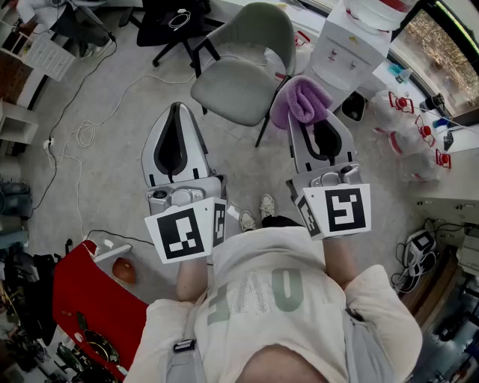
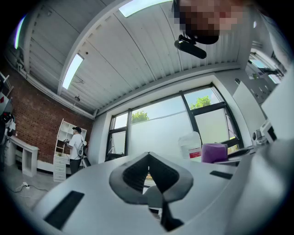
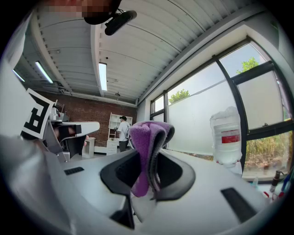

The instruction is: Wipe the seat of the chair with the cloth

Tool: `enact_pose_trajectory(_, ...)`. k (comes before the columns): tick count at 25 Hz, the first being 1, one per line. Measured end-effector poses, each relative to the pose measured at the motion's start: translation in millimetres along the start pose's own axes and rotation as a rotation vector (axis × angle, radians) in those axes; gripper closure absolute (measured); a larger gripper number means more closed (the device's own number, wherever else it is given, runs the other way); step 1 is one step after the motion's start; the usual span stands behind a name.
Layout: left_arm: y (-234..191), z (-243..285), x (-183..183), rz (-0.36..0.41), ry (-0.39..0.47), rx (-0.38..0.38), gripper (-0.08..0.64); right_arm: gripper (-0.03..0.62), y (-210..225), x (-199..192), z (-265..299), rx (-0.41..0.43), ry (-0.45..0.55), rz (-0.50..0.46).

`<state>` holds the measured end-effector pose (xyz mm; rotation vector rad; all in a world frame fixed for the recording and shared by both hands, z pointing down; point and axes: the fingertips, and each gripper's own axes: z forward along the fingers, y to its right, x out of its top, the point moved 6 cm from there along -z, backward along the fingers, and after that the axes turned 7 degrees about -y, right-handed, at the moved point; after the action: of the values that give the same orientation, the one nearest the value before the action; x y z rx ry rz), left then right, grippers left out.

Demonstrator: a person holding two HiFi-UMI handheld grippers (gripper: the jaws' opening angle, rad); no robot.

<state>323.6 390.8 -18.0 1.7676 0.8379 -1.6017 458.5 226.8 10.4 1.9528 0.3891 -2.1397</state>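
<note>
**Brick, glass and a grey floor**

Grey floor [image 1: 112, 97] lies under you, with white cables [image 1: 84, 129] trailing at the head view's left. A black office chair [image 1: 176, 22] stands top centre. The left gripper view shows a brick wall [image 2: 32, 114] at left, tall windows [image 2: 158, 133] at centre and ceiling light strips [image 2: 72, 71] above.

Cloth [image 1: 299, 103] sits right of chair [image 1: 238, 88] (perhaps overlapping its edge).

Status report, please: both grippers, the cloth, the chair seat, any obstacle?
Left gripper shut, empty. Right gripper shut on purple fuzzy cloth. Grey-green chair seat bare, cloth not yet on it. Nothing blocking.
</note>
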Motion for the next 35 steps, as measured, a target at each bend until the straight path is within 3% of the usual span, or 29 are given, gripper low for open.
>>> enact_pose_trajectory(12, 3, 11, -4, 0.001, -0.008, 0.048, 0.548, 0.503, 29, -10, 11, -0.007, -0.001, 0.034)
enact_pose_trajectory(21, 18, 23, -37, 0.032, -0.103, 0.073, 0.548, 0.503, 61, -41, 38, 0.022, -0.049, 0.075)
enact_pose_trajectory(28, -16, 34, -55, 0.019, -0.142, 0.133, 0.548, 0.503, 54, -54, 71, 0.069, -0.079, 0.067)
enact_pose_trajectory(32, -32, 58, -76, 0.006, -0.151, 0.115, 0.548, 0.503, 55, -56, 101, 0.079, -0.057, 0.076)
enact_pose_trajectory(35, -54, 99, -91, -0.022, -0.127, 0.08, 0.548, 0.503, 60, -58, 140, 0.031, -0.047, 0.07)
